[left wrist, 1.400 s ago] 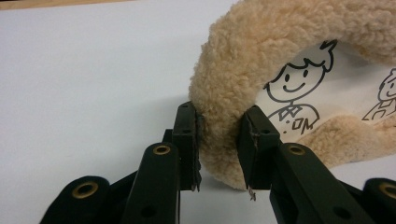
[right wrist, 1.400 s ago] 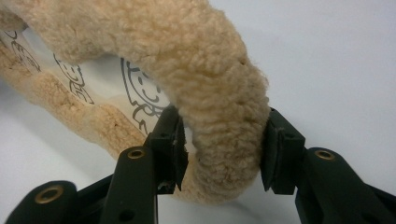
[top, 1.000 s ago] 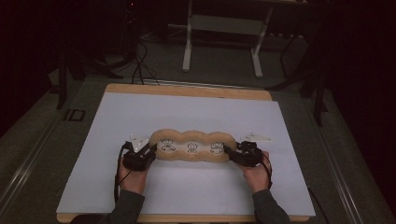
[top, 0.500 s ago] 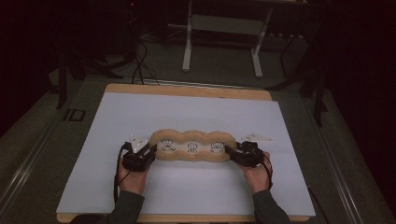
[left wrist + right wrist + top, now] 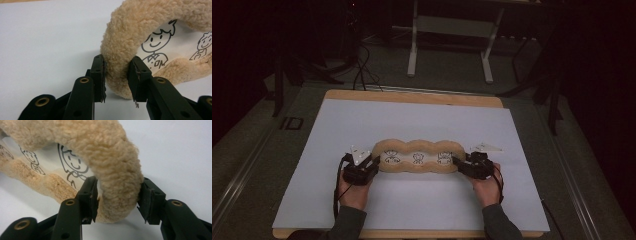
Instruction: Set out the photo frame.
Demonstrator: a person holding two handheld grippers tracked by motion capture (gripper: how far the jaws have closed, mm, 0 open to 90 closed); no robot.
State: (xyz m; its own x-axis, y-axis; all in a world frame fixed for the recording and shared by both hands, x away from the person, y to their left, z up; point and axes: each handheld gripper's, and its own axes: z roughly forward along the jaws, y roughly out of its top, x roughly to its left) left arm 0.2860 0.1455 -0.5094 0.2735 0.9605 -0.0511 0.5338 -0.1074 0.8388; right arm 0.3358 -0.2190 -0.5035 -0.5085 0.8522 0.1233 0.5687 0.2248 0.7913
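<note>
Plush cushion [image 5: 417, 157], tan fleece with three cartoon figures on white panels, lies lengthwise near the front edge of the tabletop [image 5: 362, 120], midway between its side edges. Left gripper [image 5: 371, 165] fingers clamp its left end rim; right gripper [image 5: 458, 163] fingers clamp the right end. A grip at each end probably keeps the soft body stretched flat for lifting or shifting

A rectangular wooden counter [image 5: 412, 96] with a light-brown top carries a large white sheet [image 5: 422, 125] that covers nearly all of it, leaving a strip of bare wood along the far edge and a thin one along the near edge. On the sheet, near its middle, lies a long tan fleecy cushion [image 5: 417, 148] with three white panels bearing black line-drawn cartoon figures.
</note>
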